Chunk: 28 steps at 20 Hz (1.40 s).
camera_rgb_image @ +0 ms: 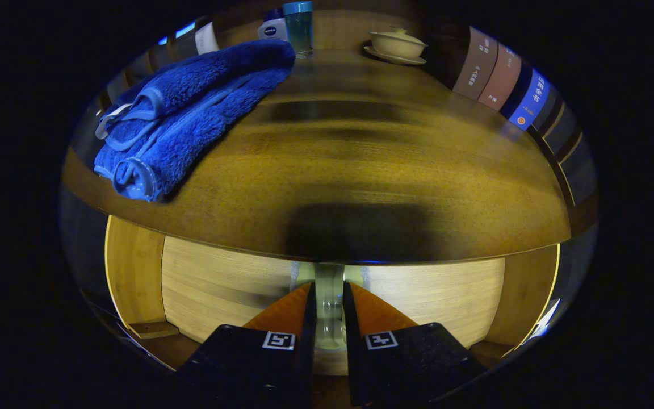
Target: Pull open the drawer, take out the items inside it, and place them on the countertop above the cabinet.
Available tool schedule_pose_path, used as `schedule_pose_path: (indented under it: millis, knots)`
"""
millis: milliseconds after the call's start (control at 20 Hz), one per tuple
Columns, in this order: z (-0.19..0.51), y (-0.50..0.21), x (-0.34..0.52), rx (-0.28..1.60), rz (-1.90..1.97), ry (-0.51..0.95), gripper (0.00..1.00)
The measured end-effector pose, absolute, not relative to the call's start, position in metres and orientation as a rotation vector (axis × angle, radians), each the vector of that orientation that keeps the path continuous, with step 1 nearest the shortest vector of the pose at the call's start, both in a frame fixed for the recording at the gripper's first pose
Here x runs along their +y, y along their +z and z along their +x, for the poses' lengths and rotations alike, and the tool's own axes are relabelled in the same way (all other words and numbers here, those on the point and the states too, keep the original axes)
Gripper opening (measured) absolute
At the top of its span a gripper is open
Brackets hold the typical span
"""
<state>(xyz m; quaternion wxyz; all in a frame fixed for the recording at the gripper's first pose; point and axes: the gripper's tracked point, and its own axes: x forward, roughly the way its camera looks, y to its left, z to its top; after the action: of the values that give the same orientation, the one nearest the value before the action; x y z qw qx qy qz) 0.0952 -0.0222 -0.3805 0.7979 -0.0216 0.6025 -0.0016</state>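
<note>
Gripper [328,318] fingers clamped on a pale translucent upright bottle [328,301], long axis vertical, inside the open light-wood drawer [219,284] below the front edge of the dark wooden countertop [361,170]. Folded blue fluffy towel [191,113] already at the countertop's left edge; straight up and forward over that front edge probably next.
</note>
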Motion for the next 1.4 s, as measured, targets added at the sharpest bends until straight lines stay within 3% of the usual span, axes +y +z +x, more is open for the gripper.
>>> schedule_pose_path:
  millis: [300, 650, 950, 1200, 1400]
  knots:
    - [0.081, -0.362, -0.015, 1.258, -0.043, 0.031, 0.29]
    - [0.074, -0.29, -0.018, 1.008, -0.046, 0.028, 0.29]
    - [0.077, -0.347, -0.021, 1.226, -0.01, 0.01, 0.28]
    - [0.092, -0.35, -0.018, 1.233, -0.017, 0.008, 0.27]
    - [0.101, -0.35, -0.015, 1.224, -0.051, 0.025, 0.35]
